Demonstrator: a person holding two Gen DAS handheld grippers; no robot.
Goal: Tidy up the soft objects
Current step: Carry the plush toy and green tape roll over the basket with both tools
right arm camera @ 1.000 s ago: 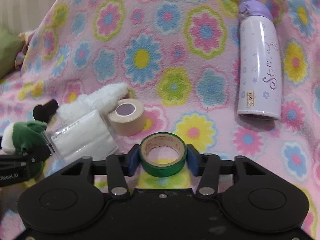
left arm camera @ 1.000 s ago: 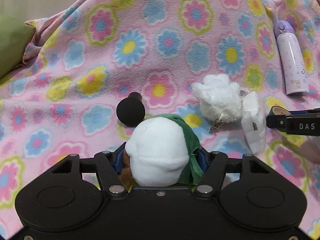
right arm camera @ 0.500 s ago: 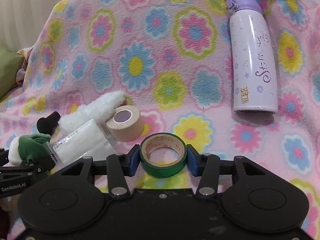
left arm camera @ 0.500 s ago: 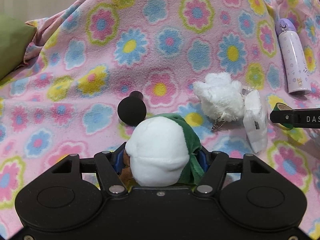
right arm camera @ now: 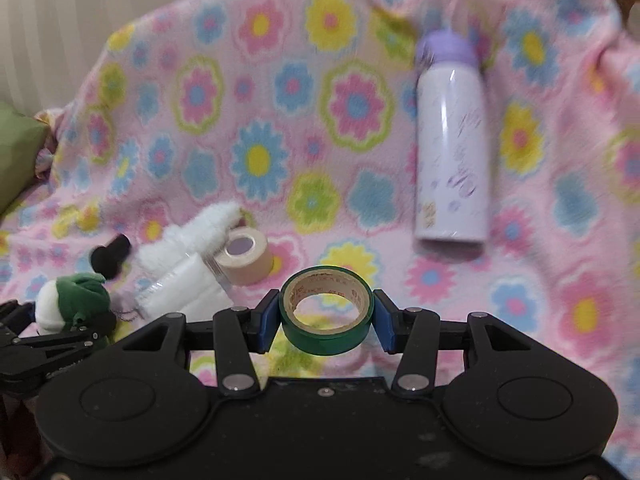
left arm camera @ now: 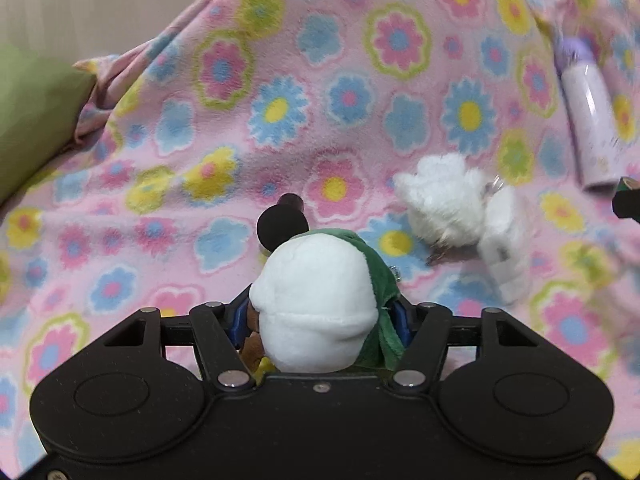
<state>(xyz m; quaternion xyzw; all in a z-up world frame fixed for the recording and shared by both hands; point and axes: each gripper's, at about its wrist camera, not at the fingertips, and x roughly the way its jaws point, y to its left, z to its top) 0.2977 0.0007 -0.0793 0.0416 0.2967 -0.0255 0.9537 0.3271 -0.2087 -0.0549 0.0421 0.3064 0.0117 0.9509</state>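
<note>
A pink flower-print fleece blanket (right arm camera: 280, 128) covered the surface. Our left tongs (left arm camera: 320, 320), jaws closing, pinched a white-and-green plush toy (left arm camera: 316, 300). Our right tongs (right arm camera: 326, 316) clamped a green tape roll (right arm camera: 326, 312); ahead-left lay a fluffy white plush (right arm camera: 192, 236).

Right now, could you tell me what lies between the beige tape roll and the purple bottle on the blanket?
Only bare floral blanket separates the beige tape roll from the purple bottle, as the right wrist view shows.
</note>
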